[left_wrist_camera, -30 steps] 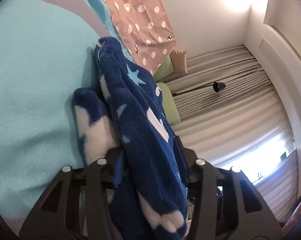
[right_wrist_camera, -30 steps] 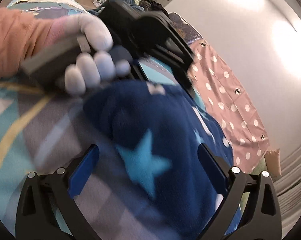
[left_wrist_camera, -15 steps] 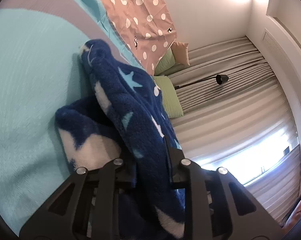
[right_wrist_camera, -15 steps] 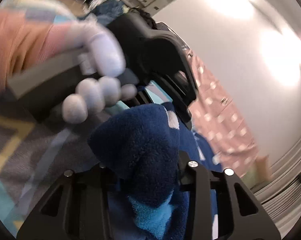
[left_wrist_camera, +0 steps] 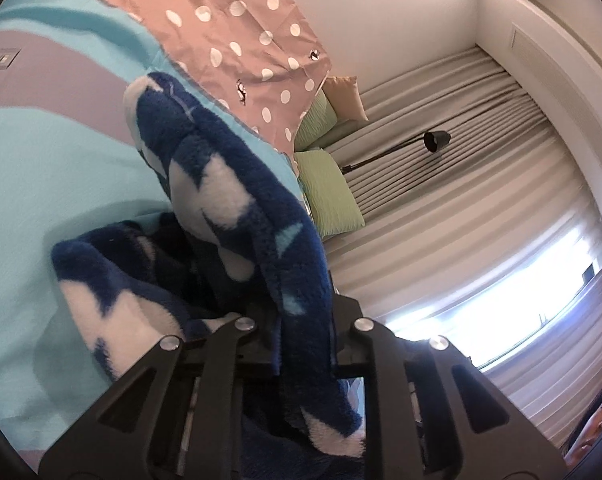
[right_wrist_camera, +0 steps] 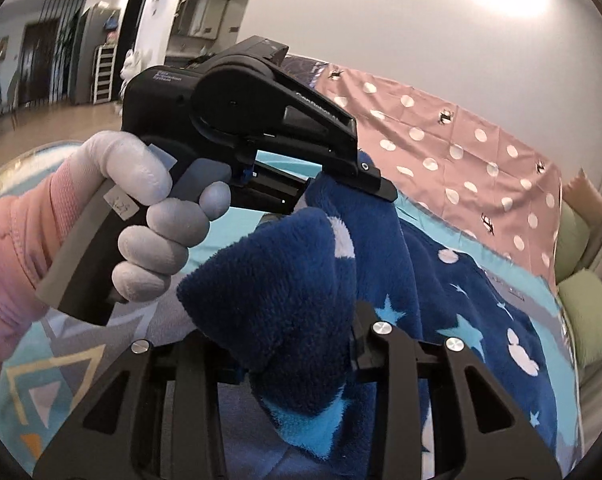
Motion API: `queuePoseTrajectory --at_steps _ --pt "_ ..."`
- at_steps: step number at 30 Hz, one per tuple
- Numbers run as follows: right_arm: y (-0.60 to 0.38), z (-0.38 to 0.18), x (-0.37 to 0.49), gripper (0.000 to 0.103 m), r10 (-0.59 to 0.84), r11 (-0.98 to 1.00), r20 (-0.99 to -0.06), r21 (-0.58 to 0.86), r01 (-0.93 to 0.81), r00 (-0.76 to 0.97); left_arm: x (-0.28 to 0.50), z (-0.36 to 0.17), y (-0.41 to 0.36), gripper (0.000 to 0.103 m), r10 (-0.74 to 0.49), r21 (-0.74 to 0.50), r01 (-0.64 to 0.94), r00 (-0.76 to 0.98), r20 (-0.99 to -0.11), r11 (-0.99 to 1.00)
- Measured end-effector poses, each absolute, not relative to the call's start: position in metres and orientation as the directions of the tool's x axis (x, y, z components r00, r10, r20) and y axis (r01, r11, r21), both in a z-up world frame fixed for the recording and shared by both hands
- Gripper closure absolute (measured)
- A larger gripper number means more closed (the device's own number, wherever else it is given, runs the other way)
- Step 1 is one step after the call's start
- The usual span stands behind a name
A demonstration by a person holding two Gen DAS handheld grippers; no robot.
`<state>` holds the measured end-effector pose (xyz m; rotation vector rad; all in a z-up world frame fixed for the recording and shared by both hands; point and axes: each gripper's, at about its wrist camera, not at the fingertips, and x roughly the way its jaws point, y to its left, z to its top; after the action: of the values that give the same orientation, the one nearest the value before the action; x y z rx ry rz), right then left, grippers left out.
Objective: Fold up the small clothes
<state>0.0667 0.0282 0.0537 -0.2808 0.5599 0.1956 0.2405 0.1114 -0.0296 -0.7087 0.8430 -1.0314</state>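
A small dark blue fleece garment [left_wrist_camera: 237, 216] with white and light blue stars hangs between both grippers above the bed. My left gripper [left_wrist_camera: 297, 320] is shut on one edge of it, and the cloth drapes over the jaws. My right gripper [right_wrist_camera: 297, 344] is shut on another bunched corner of the same garment [right_wrist_camera: 285, 288]. The left gripper body, held by a gloved hand [right_wrist_camera: 149, 216], shows close ahead in the right wrist view, and the rest of the garment trails onto the bed to the right.
A turquoise and grey patterned bedspread [left_wrist_camera: 53, 168] lies below. A pink polka-dot cloth [left_wrist_camera: 229, 32] lies behind it. Green pillows [left_wrist_camera: 329, 196] and a beige one sit at the bed's end by grey curtains and a black lamp [left_wrist_camera: 433, 140]. A white wall stands close.
The right gripper, open around the garment a second ago, has shut on a corner. Both grippers have lifted the garment off the bed.
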Motion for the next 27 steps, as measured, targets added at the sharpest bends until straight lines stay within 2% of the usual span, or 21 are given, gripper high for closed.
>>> queuePoseTrajectory --at_steps 8,15,20,27 --pt "-0.009 0.069 0.039 0.069 0.139 0.979 -0.499 -0.061 -0.194 0.855 0.232 0.01 0.059 0.088 -0.916 -0.767 0.501 0.239 -0.323 0.401" --pt "-0.095 0.081 0.021 0.071 0.189 0.973 -0.449 0.207 -0.103 0.873 0.223 0.039 -0.024 0.088 -0.881 -0.692 0.555 0.198 -0.429 0.462" --pt "-0.142 0.079 0.001 0.072 0.187 0.941 -0.426 0.337 -0.037 0.885 0.218 0.047 -0.102 0.088 -0.824 -0.618 0.587 0.162 -0.543 0.523" --pt "-0.207 0.052 -0.021 0.073 0.211 0.849 -0.437 0.526 0.058 0.874 0.216 0.021 -0.197 0.088 -0.68 -0.492 0.589 0.141 -0.72 0.642"
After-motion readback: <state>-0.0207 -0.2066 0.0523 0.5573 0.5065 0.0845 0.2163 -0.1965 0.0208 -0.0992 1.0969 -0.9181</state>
